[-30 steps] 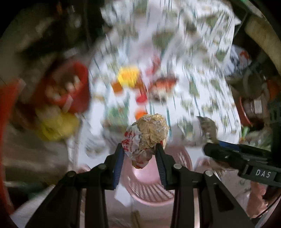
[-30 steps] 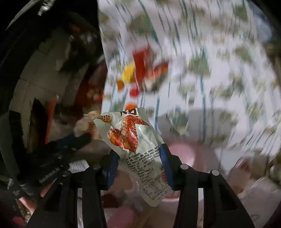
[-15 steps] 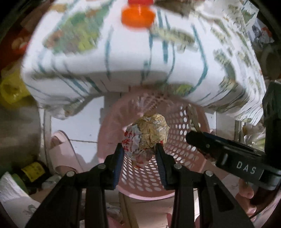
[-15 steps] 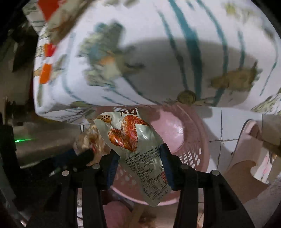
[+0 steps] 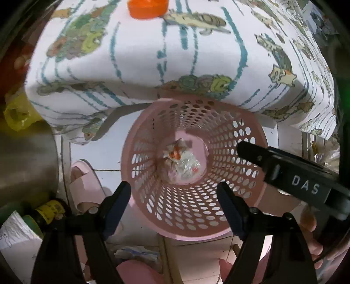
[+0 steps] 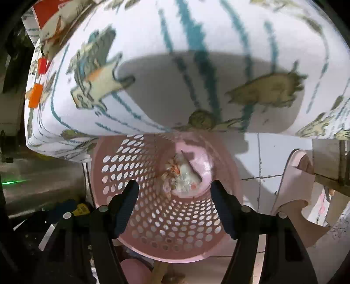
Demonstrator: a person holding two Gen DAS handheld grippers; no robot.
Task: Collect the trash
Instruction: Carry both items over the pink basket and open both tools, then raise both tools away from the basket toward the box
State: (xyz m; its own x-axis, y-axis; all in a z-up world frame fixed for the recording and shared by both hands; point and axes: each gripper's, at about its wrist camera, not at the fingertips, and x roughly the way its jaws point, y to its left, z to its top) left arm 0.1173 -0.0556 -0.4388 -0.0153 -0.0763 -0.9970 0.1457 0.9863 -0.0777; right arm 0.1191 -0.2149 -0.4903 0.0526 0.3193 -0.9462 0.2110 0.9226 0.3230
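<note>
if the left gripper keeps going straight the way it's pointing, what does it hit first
Likely the trash pile at the bottom of the pink basket; the left gripper, jaws open, points down its mouth, though depth is unclear.

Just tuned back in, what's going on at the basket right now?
Both grippers hang open and empty over the pink perforated basket, which stands on the floor beside the cloth-covered table. The left gripper and right gripper hold nothing. Crumpled wrappers lie at the basket's bottom. An orange piece is on the table.
</note>
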